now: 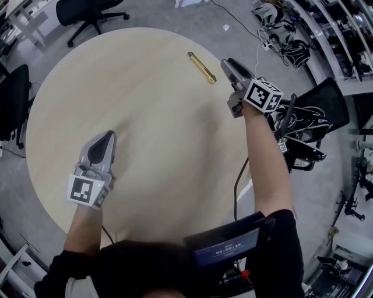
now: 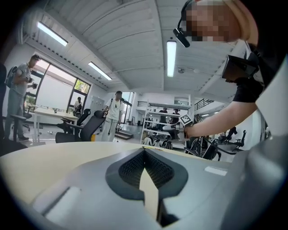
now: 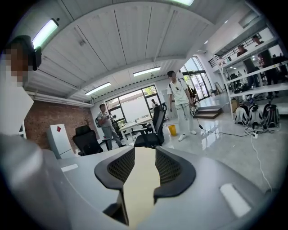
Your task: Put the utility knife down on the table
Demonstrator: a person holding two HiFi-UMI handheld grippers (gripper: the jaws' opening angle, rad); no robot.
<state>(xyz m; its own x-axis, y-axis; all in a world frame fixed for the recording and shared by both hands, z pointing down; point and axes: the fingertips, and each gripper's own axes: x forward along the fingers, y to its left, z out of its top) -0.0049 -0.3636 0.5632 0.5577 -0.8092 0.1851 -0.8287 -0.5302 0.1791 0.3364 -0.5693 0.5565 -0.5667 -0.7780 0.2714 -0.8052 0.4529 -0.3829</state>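
Round pale wooden tabletop (image 1: 145,192), bare over nearly its whole face, with open grey floor past the far rim. Slim yellow utility knife (image 1: 201,67) flat on the wood near the far right rim, lying aslant, clear of both grippers. Right gripper (image 1: 228,64) just beside the knife, on its right, over the tabletop's right rim; jaws a narrow way apart, only pale wood showing through the gap. Left gripper (image 1: 105,139) well apart from the knife, over the near left part of the tabletop, jaw tips pressed together on nothing. Black office chair (image 1: 87,14) beyond the far left rim, a second one (image 1: 14,99) close by the left rim, and a black folded frame (image 1: 315,125) crowding the right side next to the right arm. Black-and-white square markers on each gripper's cube (image 1: 263,94), patterns only, no letters. Dark screen (image 1: 227,249) at the person's chest, pale digits too small to read. White cabinet (image 3: 57,137) bearing a red diamond, seen in the right gripper view. Yellow bucket (image 3: 173,130) on the glossy floor beside a standing person, contents hidden.
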